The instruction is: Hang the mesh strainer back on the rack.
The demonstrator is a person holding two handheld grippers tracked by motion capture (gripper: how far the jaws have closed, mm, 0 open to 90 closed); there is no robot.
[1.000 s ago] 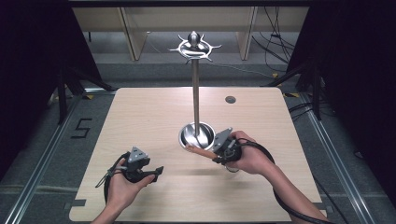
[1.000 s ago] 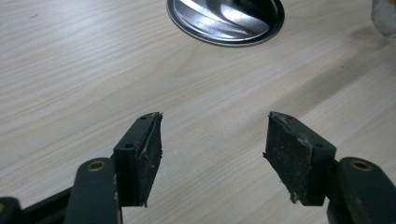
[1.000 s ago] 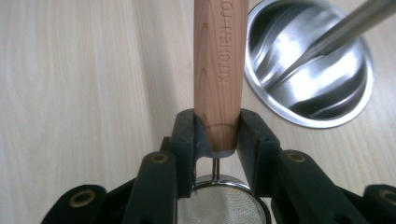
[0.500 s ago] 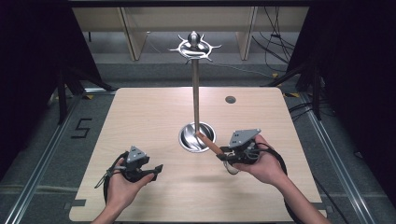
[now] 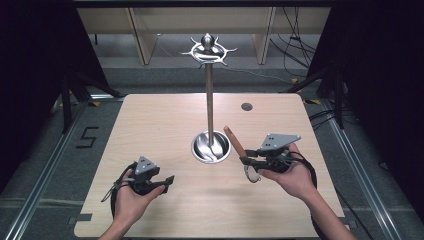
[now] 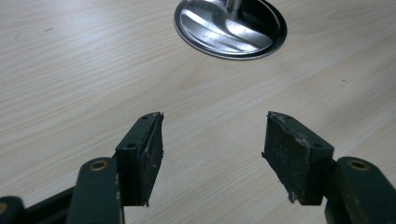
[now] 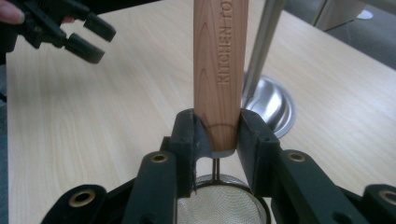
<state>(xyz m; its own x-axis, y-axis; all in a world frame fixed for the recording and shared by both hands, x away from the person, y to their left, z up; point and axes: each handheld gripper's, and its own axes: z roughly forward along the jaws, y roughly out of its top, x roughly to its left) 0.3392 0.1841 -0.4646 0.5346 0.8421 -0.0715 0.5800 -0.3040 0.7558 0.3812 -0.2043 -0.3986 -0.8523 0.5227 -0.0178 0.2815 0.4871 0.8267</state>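
A small mesh strainer with a wooden handle (image 7: 220,60) is clamped between the pads of my right gripper (image 7: 217,135), its mesh bowl (image 7: 219,210) hanging below the jaws. From above, the handle (image 5: 234,140) slants up and to the left from the right gripper (image 5: 246,161), just right of the stand's round steel base (image 5: 211,146). A steel pole (image 5: 209,100) rises from that base to a ring of hooks (image 5: 208,50). My left gripper (image 5: 169,181) rests low at the front left, open (image 6: 212,149) with bare table between its pads.
The wooden table (image 5: 150,120) has a small dark hole (image 5: 246,106) at the back right. The steel base (image 6: 229,25) lies ahead of the left jaws. The left gripper (image 7: 88,37) appears far off in the right gripper view. Dark floor and rails flank the table.
My right gripper has carried the strainer to the right and a little upward, away from the stand's base. The left gripper has stayed put.
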